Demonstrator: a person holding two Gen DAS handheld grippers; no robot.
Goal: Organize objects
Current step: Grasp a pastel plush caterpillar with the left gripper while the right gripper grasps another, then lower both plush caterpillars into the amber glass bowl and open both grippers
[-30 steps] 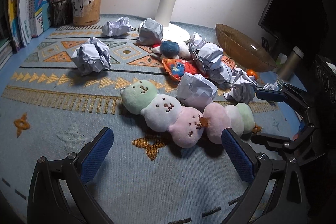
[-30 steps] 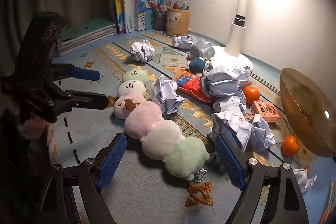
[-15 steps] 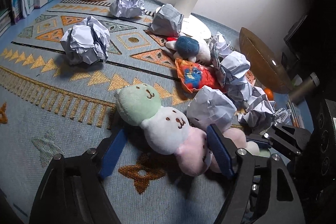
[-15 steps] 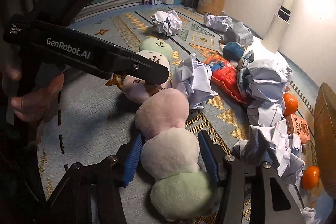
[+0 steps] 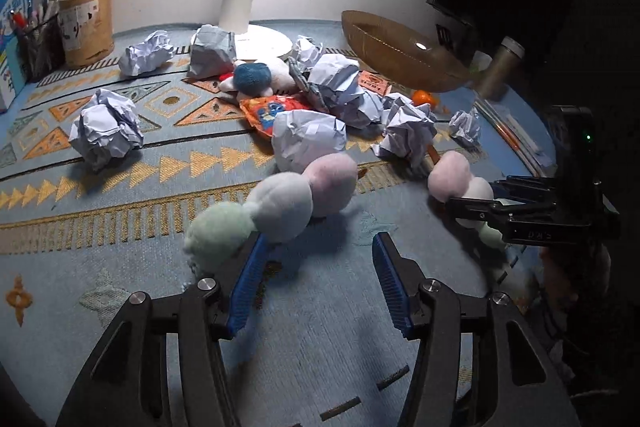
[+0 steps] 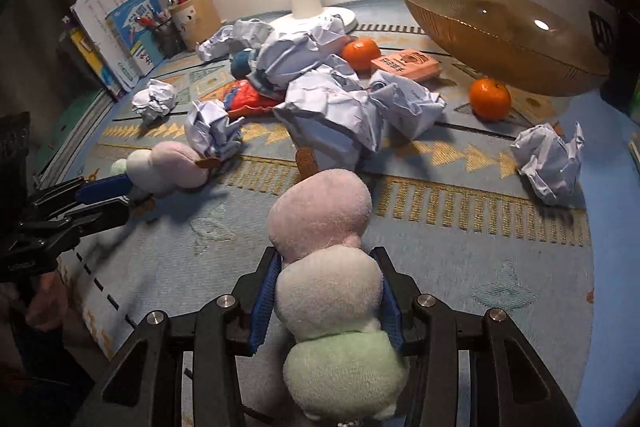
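Two three-ball plush toys (pink, white, green) lie apart on the patterned mat. My right gripper (image 6: 326, 299) is shut on the white middle ball of one plush (image 6: 320, 211); it also shows in the left wrist view (image 5: 460, 183). My left gripper (image 5: 316, 279) is open; its left finger (image 5: 248, 275) touches the green end of the other plush (image 5: 280, 203), which lies outside the jaws. That plush shows in the right wrist view (image 6: 168, 167). Several crumpled paper balls (image 5: 106, 131) lie around.
A lamp base (image 5: 256, 39), pen cups (image 5: 84, 23) and books (image 6: 116, 27) stand at the back. An amber glass bowl (image 6: 500, 39), two oranges (image 6: 490, 97), a pink box (image 6: 406, 65), a snack packet (image 5: 272, 109) and a blue-headed plush (image 5: 254, 77) sit mid-mat.
The two plush toys, joined in a row before, have come apart. My right gripper closed on one and drew it right. My left gripper pulled back and the other plush rolled face-down.
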